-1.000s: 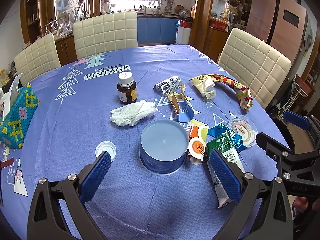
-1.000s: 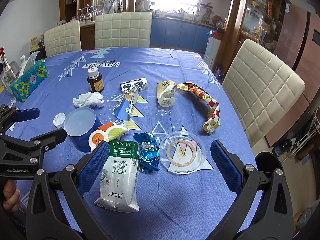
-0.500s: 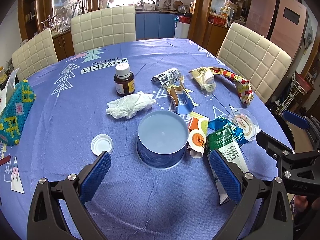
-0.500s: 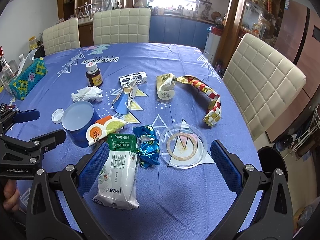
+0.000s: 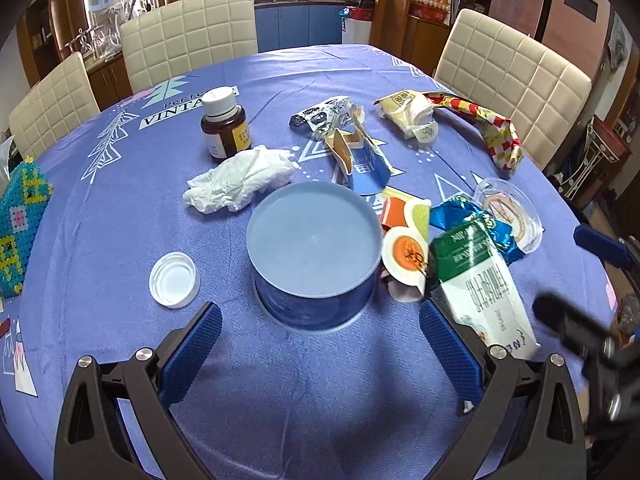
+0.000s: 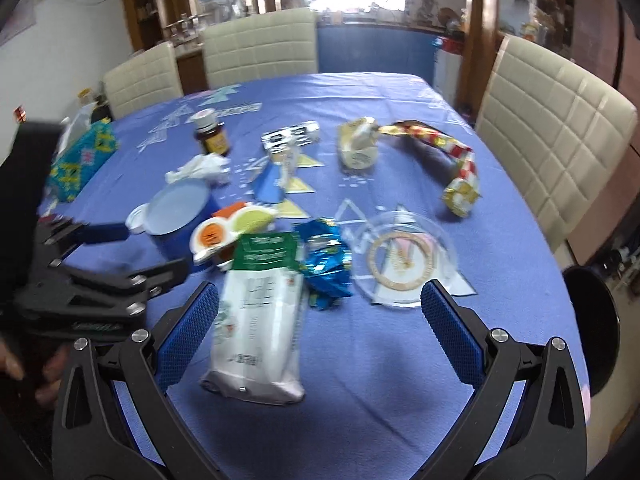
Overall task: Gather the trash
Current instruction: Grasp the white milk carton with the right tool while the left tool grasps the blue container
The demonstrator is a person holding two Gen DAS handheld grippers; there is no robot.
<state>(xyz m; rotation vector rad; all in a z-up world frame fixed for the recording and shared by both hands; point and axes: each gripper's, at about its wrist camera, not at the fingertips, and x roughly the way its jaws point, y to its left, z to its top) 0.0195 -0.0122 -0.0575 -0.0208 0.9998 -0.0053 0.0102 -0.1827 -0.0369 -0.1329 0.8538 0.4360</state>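
A home dining room, opening onto a kitchen. Round table (image 5: pixel 120 208) under a blue printed cloth, ringed by cream quilted chairs (image 5: pixel 188 36). Behind them, dark wooden cabinets (image 5: pixel 100 20) with stemmed glasses (hung upside down), blue kitchen cupboards (image 5: pixel 296 28) under a bright window, crockery and utensils along the counter. To the right, a wooden shelf unit (image 5: pixel 432 4) packed with household goods. On the table, a beaded tissue box (image 5: pixel 20 224).

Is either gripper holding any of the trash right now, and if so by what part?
Nothing is held. The left gripper and the right gripper are both open, with no trash between their pads.
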